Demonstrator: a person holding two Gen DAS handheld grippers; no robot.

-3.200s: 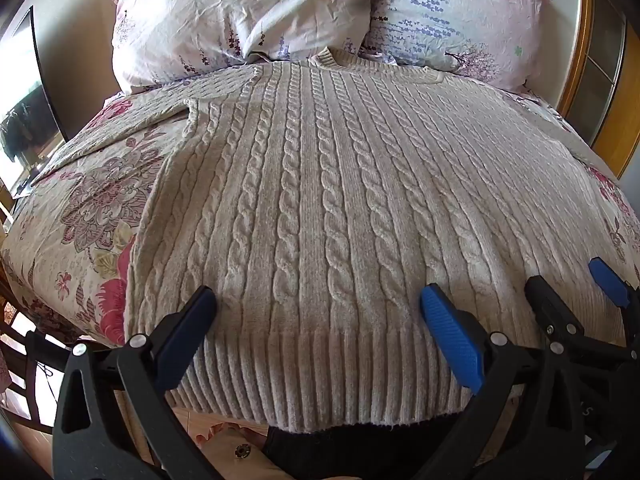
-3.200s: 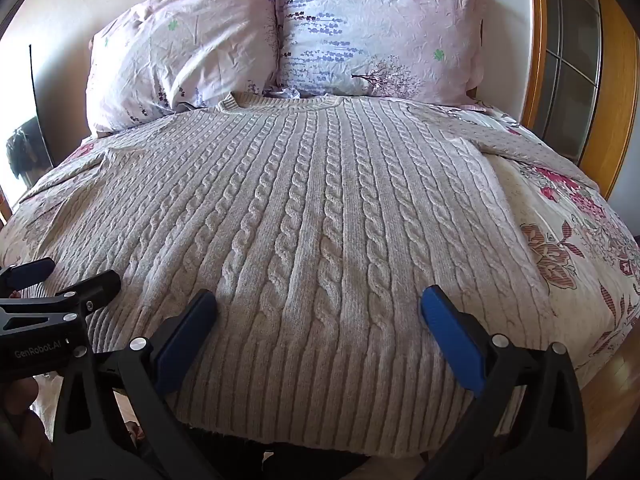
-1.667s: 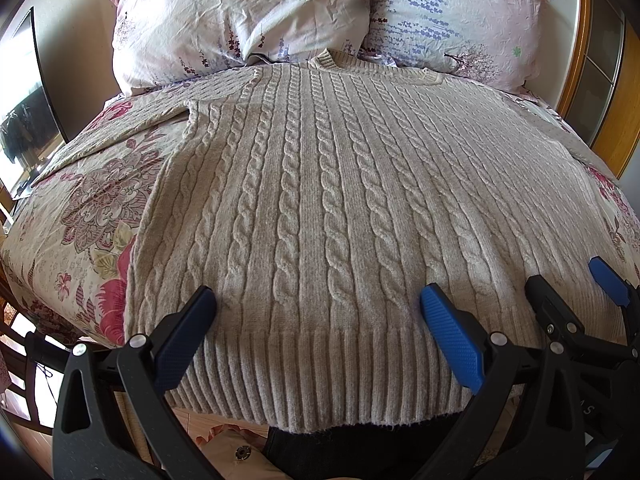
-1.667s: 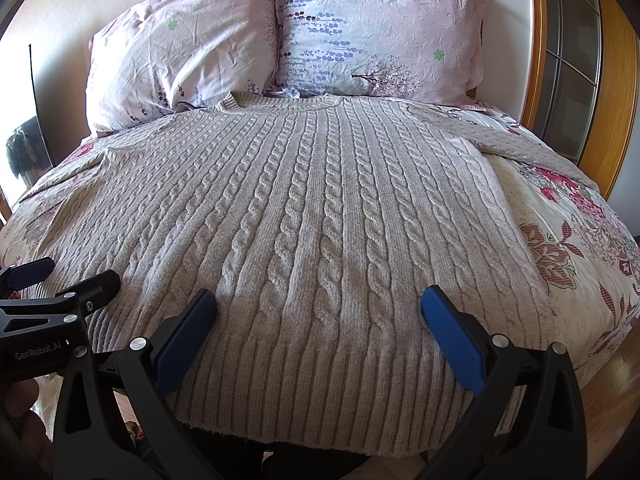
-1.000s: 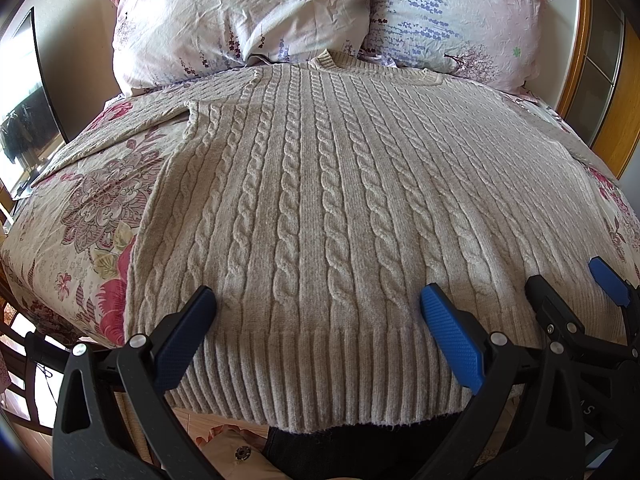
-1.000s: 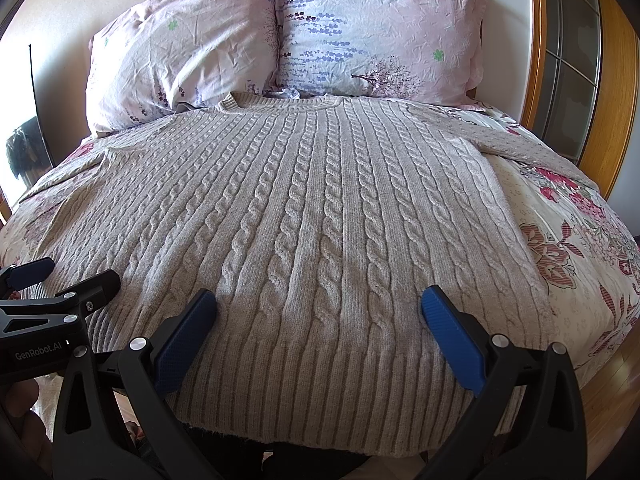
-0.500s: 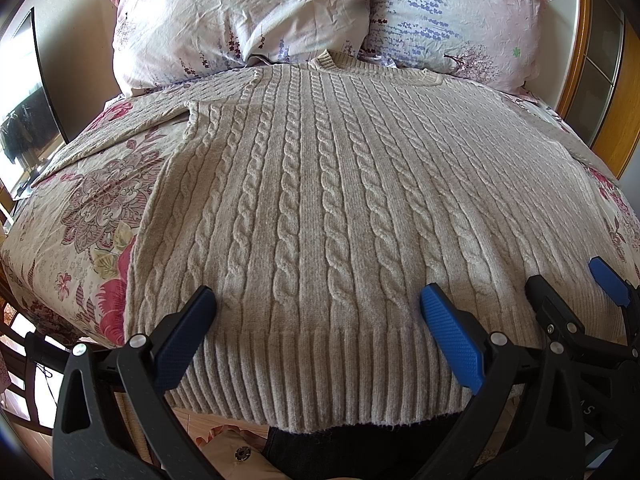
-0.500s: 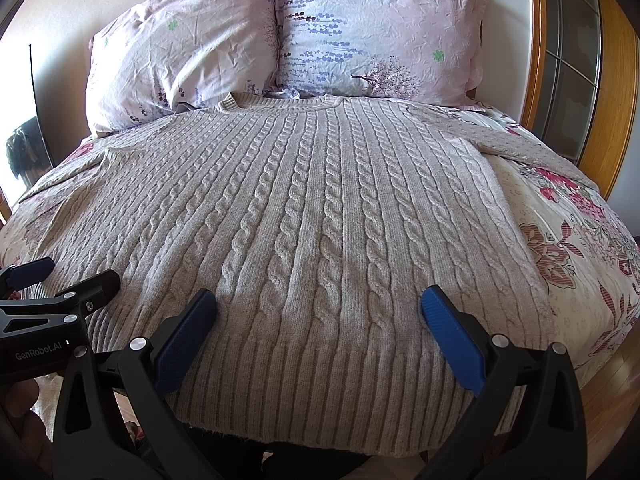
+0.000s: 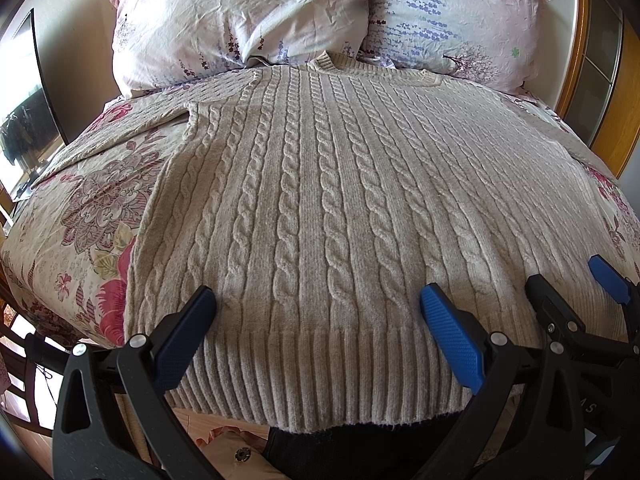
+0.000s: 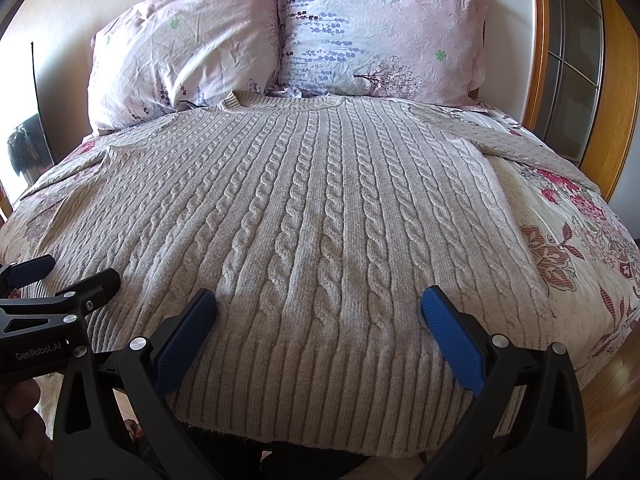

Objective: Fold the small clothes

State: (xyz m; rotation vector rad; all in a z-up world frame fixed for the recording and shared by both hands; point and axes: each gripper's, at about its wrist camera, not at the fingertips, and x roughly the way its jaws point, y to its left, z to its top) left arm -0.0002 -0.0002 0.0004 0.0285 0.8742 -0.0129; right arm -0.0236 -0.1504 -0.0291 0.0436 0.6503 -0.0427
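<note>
No change since earlier: left gripper (image 9: pixel 318 312) and right gripper (image 10: pixel 318 312) spread wide above flat sweater (image 9: pixel 340 200) hem.

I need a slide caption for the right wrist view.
Open right hand-held gripper poised over the hem of a sweater spread flat on a bed.

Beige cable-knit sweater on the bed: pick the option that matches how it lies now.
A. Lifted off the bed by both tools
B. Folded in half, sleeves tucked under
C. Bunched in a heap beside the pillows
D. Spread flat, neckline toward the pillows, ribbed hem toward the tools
D. The beige cable-knit sweater lies spread flat, its neckline by the two floral pillows and its ribbed hem nearest the open left tool and open right tool.
</note>
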